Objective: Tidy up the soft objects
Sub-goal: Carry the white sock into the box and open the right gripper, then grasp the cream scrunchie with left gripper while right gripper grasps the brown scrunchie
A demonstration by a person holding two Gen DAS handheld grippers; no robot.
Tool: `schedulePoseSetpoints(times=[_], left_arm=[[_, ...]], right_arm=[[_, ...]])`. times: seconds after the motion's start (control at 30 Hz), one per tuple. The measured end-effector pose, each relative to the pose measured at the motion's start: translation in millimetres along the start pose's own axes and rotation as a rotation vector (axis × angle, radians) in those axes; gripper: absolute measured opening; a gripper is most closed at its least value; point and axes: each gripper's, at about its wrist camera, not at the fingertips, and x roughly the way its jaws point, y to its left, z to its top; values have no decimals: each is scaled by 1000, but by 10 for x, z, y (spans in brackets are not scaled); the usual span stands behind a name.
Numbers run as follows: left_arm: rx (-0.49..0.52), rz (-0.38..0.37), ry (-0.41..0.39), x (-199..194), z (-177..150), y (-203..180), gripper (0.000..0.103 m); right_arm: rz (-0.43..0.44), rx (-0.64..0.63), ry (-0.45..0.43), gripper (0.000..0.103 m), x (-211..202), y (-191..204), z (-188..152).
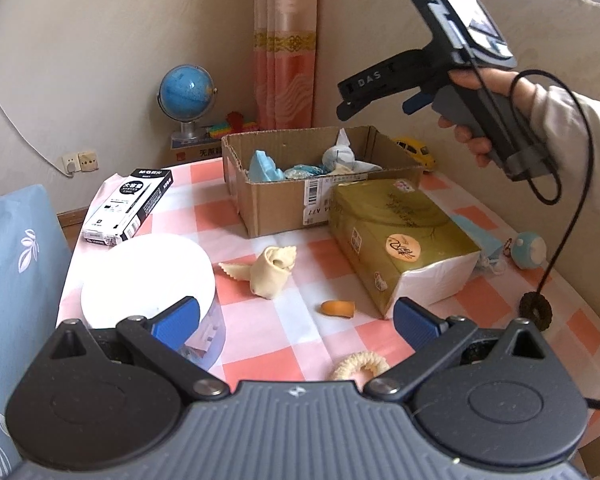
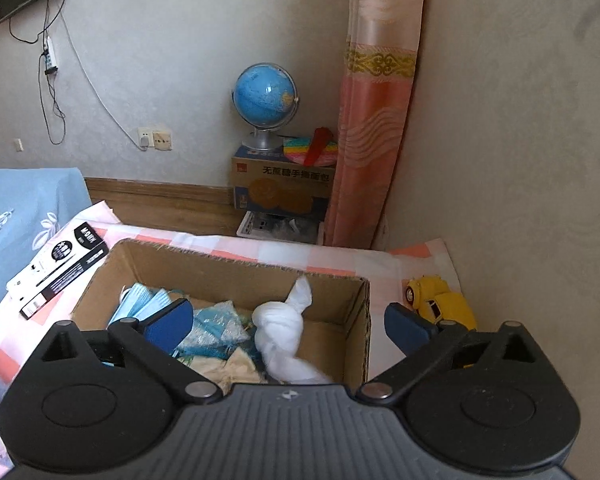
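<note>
Now I'm hanging my right claw [image 2: 288,326] over the box [image 2: 362,320], its blue pads spread as wide as they go and gripping nothing. Below the gap, the white cloth [image 2: 282,334] is lying twisted in the box, one end poking up toward the far wall, touching neither pad. Beside it in there I'm seeing the blue masks [image 2: 144,304], a teal bundle [image 2: 216,330] and a cream bow [image 2: 236,366]. Outside the box on the right, the yellow car [image 2: 444,300] is sitting just past my right pad, and the pen box [image 2: 60,276] is lying off to the left on the checked cloth [image 2: 320,254]. From the left wrist, I'm watching my right hand [image 1: 484,120] holding that claw up in the air above the box's far right corner. My left claw [image 1: 296,316] is hovering low over the table, wide open too, with nothing in it. Ahead of it the cream toy [image 1: 270,272] is lying near the middle, the orange piece [image 1: 338,308] a little nearer, and the cream ring [image 1: 360,366] right at the claw's body. The tissue pack [image 1: 396,236] is resting against the box front, and a white lid [image 1: 148,280] is sitting behind my left pad.
</note>
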Motion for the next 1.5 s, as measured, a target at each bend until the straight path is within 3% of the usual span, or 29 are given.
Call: schedulePoseSetpoints(times=[0.37, 0.73, 0.9, 1.2, 1.5], left_arm=[[13, -3, 18, -108, -72, -72, 103], [75, 17, 78, -177, -293, -119, 102], [66, 12, 83, -175, -316, -152, 102], [88, 1, 98, -131, -323, -260, 102], [97, 7, 119, -109, -342, -280, 103]], right_arm=[[40, -19, -62, 103, -616, 111, -269], [19, -13, -105, 103, -1288, 127, -1020], [-19, 9, -68, 103, -1441, 69, -1504], [-80, 47, 103, 103, -1315, -22, -2297], [-4, 52, 140, 103, -1220, 105, -2416]])
